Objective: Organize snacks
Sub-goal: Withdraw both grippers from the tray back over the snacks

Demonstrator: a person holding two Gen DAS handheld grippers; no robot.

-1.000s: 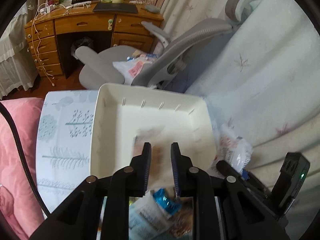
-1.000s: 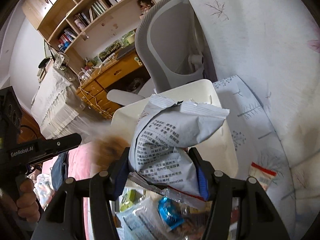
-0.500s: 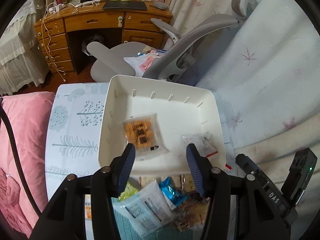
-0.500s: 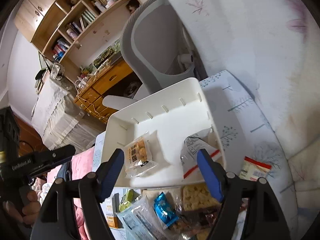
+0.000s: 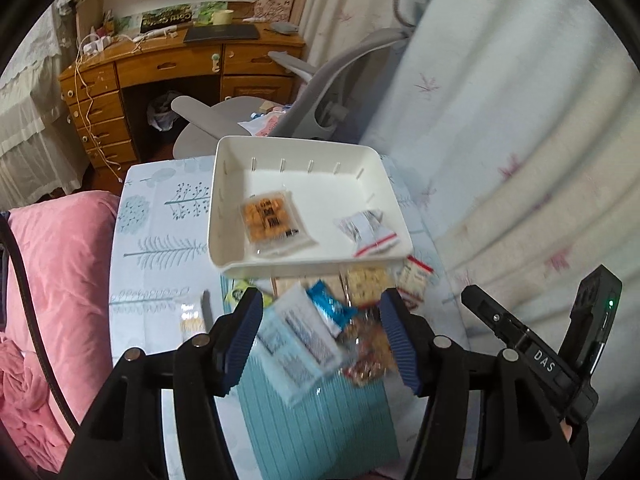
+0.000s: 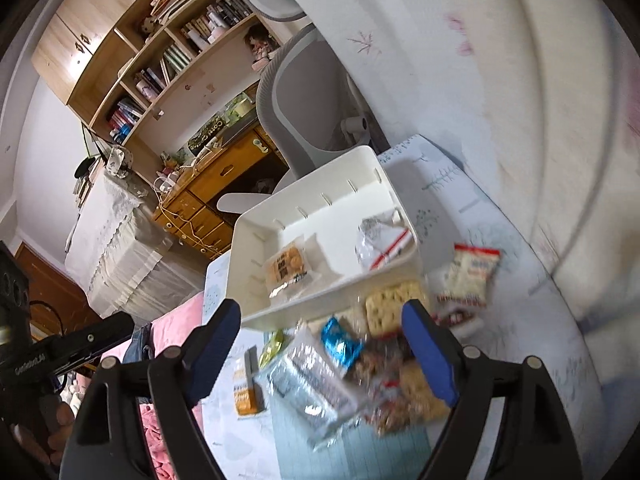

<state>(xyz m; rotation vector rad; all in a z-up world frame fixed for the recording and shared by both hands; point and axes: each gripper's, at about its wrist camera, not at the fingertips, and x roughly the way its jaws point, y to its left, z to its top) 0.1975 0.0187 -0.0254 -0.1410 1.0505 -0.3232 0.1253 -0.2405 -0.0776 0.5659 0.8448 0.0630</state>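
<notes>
1. White plastic, the bin [image 5: 394, 204] sat at the far end of the patterned tabletop [image 5: 160, 248], and it held two snacks: an orange cracker packet [image 5: 270, 220] lying left of centre and a silver pouch with a red stripe [image 5: 370, 230] against the right wall.
2. That looked like an early stage of the sorting, since most of the bin's floor showed bare.
3. The unsorted pile [image 6: 352, 364] lay on the near side of the bin, just below its front wall: a pale printed bag [image 5: 298, 340], a blue wrapper [image 5: 330, 306], a square cracker pack [image 6: 390, 306] and a few blurred brown ones.
4. A red-and-white packet [image 6: 470, 274] lay apart to the right of the pile, and a small orange packet [image 6: 244, 394] apart to its left.
5. The left gripper [image 5: 322, 336] hung above the pile, its jaws opening with nothing pressed between them.
6. The right gripper [image 6: 322, 354] hung likewise over the pile, jaws opening wide and empty.
7. By my reading, nearly the whole heap was left to move, one or two packets at a time.
</notes>
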